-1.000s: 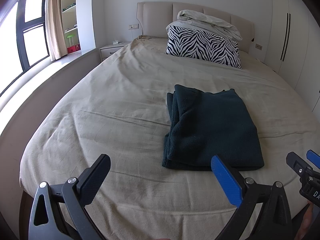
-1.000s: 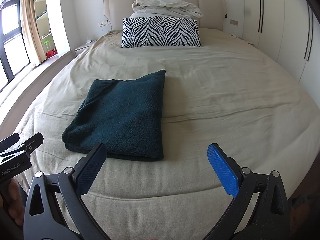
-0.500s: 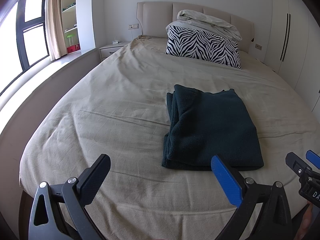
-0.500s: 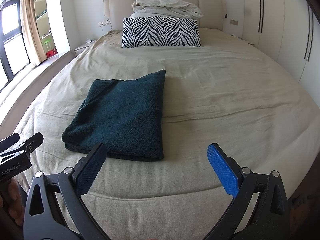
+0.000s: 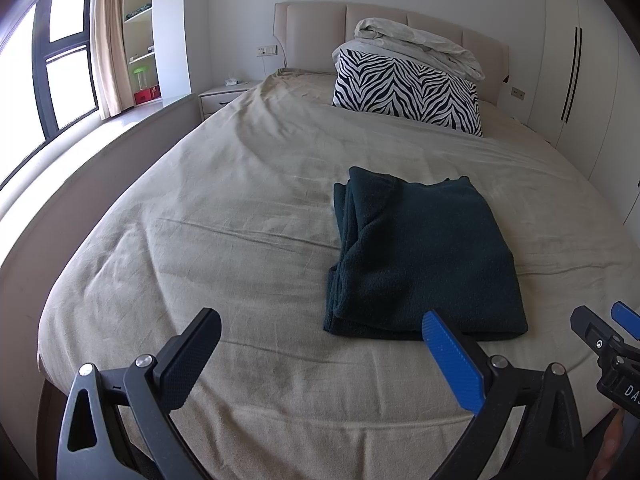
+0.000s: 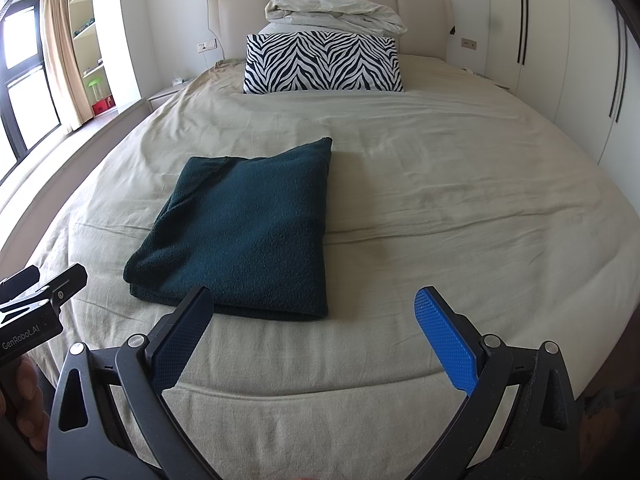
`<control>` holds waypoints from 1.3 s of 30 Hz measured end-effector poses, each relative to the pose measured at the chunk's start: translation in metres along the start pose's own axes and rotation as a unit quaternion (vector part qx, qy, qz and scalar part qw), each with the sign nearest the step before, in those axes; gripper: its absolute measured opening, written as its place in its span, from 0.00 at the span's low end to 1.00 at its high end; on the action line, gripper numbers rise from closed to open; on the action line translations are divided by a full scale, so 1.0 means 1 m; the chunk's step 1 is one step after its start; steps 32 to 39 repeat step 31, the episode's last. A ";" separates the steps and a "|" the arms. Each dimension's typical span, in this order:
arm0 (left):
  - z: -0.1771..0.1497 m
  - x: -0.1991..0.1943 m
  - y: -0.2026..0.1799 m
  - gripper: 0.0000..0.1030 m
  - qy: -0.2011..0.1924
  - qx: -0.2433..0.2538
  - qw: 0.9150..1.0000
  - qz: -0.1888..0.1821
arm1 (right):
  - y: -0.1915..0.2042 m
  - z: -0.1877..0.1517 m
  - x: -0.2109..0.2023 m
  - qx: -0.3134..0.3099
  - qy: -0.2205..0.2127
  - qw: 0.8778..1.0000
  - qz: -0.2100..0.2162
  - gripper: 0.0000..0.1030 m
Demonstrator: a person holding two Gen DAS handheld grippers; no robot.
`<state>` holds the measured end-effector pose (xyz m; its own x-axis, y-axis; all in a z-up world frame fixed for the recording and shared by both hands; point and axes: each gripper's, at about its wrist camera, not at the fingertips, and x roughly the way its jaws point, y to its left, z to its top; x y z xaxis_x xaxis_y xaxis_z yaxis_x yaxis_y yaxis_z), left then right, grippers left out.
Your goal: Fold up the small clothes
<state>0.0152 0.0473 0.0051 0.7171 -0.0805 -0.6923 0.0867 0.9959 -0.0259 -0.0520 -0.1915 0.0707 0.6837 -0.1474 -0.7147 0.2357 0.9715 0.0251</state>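
beige-sheeted bed [image 6: 440, 208] carries a folded dark green cloth [image 6: 248, 232], a zebra-print pillow [image 6: 324, 64] near the headboard.

Open sheet: the bed [image 5: 240, 240] is lying bare left, right and in front of the folded cloth [image 6: 248, 232].
Head end: being blocked by the striped pillow [image 6: 324, 64] and the bundled duvet [image 6: 332, 14].
Right side: being bounded by the wardrobe [image 6: 560, 60].

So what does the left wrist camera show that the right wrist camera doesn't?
Only the left wrist view shows the nightstand top and front clearly, the garment's layered left edges, and the right gripper at its edge. Only the right wrist view shows the garment's clean right fold and the left gripper. Both show the folded garment, zebra pillow and bed, grippers open.
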 end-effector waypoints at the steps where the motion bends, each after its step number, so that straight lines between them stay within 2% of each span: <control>1: 0.000 0.000 0.000 1.00 0.000 0.000 1.000 0.000 | 0.000 0.000 0.000 0.000 0.000 1.000 0.000 1.00; 39: -0.005 0.005 0.006 1.00 0.003 0.001 1.000 0.004 | -0.002 -0.002 0.002 0.001 0.003 1.000 0.001 1.00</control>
